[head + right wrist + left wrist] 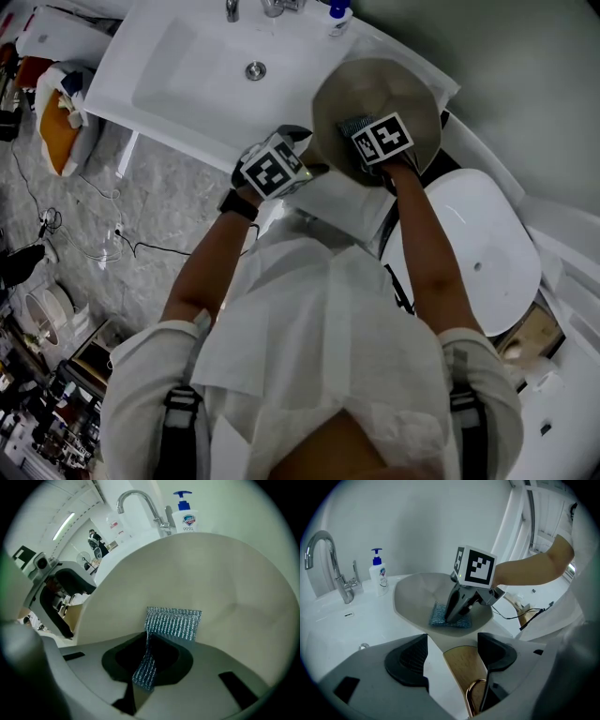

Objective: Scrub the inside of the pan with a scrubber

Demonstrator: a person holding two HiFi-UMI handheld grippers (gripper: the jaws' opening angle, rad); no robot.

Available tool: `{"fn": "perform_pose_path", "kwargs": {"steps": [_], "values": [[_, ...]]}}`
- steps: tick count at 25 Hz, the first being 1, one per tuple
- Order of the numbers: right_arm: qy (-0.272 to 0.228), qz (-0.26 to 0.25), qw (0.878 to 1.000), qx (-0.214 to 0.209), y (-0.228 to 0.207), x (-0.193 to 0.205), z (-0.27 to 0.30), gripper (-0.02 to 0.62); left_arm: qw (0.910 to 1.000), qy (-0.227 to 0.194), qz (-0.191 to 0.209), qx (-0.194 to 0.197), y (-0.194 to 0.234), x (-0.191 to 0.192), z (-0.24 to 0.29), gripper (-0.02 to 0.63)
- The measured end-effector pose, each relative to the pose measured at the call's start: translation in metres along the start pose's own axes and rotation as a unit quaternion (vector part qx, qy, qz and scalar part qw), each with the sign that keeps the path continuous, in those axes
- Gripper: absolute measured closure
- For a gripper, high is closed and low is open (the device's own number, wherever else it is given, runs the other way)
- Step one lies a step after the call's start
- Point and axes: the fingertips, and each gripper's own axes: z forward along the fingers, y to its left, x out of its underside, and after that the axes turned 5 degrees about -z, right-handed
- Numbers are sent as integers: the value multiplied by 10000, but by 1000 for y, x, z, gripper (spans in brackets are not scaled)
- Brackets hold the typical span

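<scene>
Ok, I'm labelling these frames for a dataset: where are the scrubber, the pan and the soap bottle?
scrubber (174, 623), right gripper view, on its flat mesh face.
pan (220, 569), right gripper view, on its bare inside wall.
soap bottle (381, 577), left gripper view, on its white body.

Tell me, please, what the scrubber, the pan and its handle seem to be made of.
The scrubber: woven metallic-looking mesh, blue-silver, glinting ribbed threads. The pan: matte beige inside, perhaps a ceramic-type coating; no shine. The handle: probably wood, tan with faint grain, with a brass-coloured ring.
</scene>
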Motion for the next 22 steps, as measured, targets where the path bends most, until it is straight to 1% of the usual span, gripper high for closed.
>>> {"fn": "perform_pose_path", "kwargs": {"steps": [3,5,9,13,15,18,22], "values": [[-372,80,9993,19,2,-20,8,566,10000,-2,-4,13,0,0,0,265],[-649,216,9976,137,-2,-34,10,566,10000,-4,4,5,0,1,0,265],[-1207,530,9898,542,-21,-54,5,566,10000,-29,-2,-8,-1,0,0,267],[-1449,598,9832,938,-35,-60,-2,571,10000,-46,-15,-8,-2,2,-1,267],[-1571,683,9803,985,-39,-61,-9,572,10000,-47,-5,-8,-1,2,-2,267],[-1855,840,9745,949,-40,-65,-26,575,10000,-67,-18,-8,1,3,-6,267],[-2432,1088,9599,869,-40,-70,-54,578,9999,-140,-72,-1,2,5,-11,267]]}}
